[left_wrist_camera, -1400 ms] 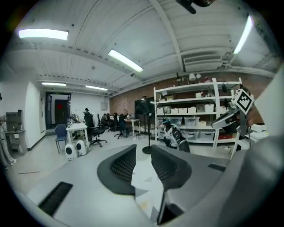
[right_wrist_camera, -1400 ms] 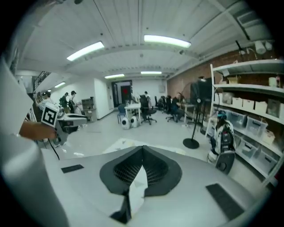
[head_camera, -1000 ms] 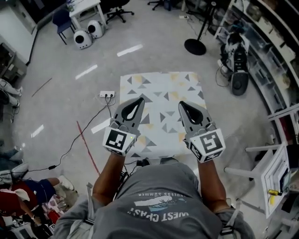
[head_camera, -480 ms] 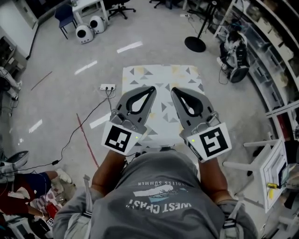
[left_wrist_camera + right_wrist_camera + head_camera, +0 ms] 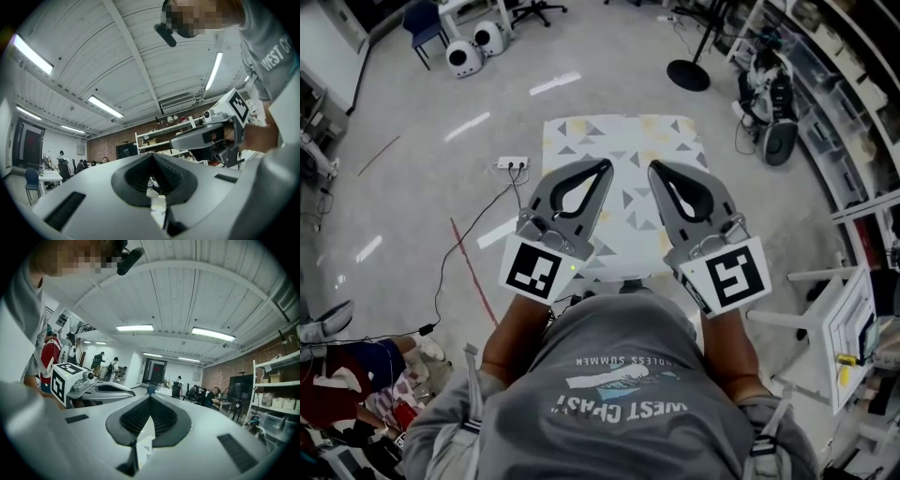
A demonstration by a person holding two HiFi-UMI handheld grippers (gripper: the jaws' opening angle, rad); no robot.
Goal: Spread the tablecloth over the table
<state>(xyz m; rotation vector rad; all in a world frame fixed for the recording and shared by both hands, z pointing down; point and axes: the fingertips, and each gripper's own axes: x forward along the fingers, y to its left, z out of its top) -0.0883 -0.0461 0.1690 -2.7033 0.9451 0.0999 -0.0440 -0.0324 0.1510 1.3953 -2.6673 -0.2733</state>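
Closest is the person's grey shirt (image 5: 619,375); two bare arms reach out from it; each hand holds a grey tool with a black and white marker cube at the back; the left gripper (image 5: 602,170) is clenched shut with nothing pinched in it; the right gripper (image 5: 658,170) is clenched shut too, and it is empty as well; the two sit side by side in the air, tips near each other but not touching, both pointing away from the person; under them is the tablecloth (image 5: 623,141), white with grey and yellow triangles; it lies flat and spread out, and it hides the table top below it; the tools float above its near half and do not touch it; on the floor just left of the cloth lies a white power strip (image 5: 513,163) with black cords; nearer and further left is a red line (image 5: 473,272); past the cloth stands a round black base (image 5: 687,74) with a pole; far off on the left are two round white machines (image 5: 464,54); shelves (image 5: 853,103) run along the right side.
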